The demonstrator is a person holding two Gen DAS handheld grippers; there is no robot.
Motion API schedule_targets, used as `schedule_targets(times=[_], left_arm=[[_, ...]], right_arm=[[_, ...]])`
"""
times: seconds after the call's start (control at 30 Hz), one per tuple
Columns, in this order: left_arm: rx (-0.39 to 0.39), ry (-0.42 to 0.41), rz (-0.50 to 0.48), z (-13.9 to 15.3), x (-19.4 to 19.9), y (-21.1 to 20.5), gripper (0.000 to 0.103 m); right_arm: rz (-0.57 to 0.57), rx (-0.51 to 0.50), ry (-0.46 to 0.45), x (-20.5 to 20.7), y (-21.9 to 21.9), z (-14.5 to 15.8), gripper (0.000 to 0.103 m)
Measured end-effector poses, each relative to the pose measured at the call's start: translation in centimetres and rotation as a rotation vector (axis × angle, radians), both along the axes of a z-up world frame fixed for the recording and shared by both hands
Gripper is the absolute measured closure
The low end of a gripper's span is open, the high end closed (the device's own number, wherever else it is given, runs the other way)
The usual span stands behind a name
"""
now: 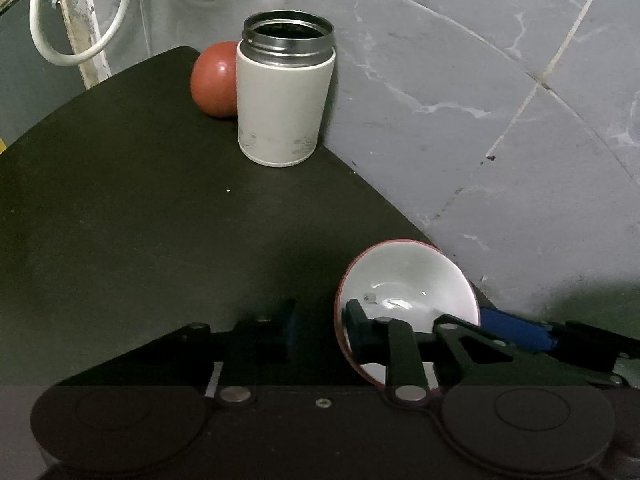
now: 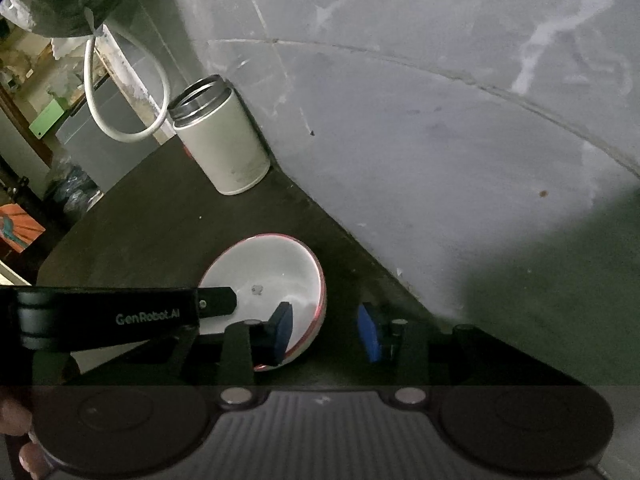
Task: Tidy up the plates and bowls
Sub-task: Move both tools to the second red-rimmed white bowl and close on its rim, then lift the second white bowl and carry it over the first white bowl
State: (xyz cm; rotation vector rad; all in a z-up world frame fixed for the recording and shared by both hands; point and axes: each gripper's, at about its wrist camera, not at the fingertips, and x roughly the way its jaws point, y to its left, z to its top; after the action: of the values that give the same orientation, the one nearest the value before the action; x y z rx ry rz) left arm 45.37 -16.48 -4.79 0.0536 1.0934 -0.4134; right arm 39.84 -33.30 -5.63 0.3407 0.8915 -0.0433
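Note:
A white bowl (image 1: 408,280) with a red outside sits near the wall edge of the dark table (image 1: 120,200), tipped toward me. My left gripper (image 1: 320,320) is open and straddles the bowl's left rim, with one finger inside and one outside. In the right wrist view the same bowl (image 2: 264,272) has my open right gripper (image 2: 326,332) straddling its right rim, with the blue pads (image 2: 370,332) clear of it. The left gripper's finger (image 2: 216,300) reaches into the bowl from the left. A red bowl (image 1: 214,80) lies half hidden behind a canister.
A white canister (image 1: 284,100) with an open metal rim stands at the back by the grey tiled wall (image 1: 480,80); it also shows in the right wrist view (image 2: 224,148). A white hose loop (image 1: 80,56) hangs beyond the table's far corner. A hand (image 2: 24,440) shows at the bottom left.

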Motion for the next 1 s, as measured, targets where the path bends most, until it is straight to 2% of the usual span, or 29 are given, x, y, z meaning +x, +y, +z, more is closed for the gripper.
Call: schedule_targets(times=[0.1, 0.23, 0.37, 0.47, 0.6, 1.0], left_arm=[[-0.015, 0.013, 0.0, 0.0, -0.1, 0.0, 0.085], [-0.026, 0.028, -0.007, -0.1, -0.4, -0.3, 0.092], [-0.026, 0.027, -0.001, 0.0, -0.7, -0.5, 0.093], [-0.035, 0.029, 0.008, 0.1, -1.1, -0.4, 0.093], [-0.056, 0.018, 0.025, 0.5, -1.5, 0.0, 0.094], [-0.125, -0.156, 0.101, 5.7, -5.0, 1.8, 0.096]], right_arm=[[0.009, 0.005, 0.01, 0.2, 0.2, -0.2, 0.061], [0.008, 0.033, 0.017, 0.3, 0.2, -0.5, 0.07], [0.025, 0.022, 0.004, 0.4, 0.6, -0.4, 0.082], [0.038, -0.015, 0.001, 0.1, 1.2, -0.2, 0.083], [0.032, -0.003, -0.023, -0.5, 1.0, 0.3, 0.087], [0.069, -0.032, -0.185, -3.4, 2.0, 4.7, 0.088]])
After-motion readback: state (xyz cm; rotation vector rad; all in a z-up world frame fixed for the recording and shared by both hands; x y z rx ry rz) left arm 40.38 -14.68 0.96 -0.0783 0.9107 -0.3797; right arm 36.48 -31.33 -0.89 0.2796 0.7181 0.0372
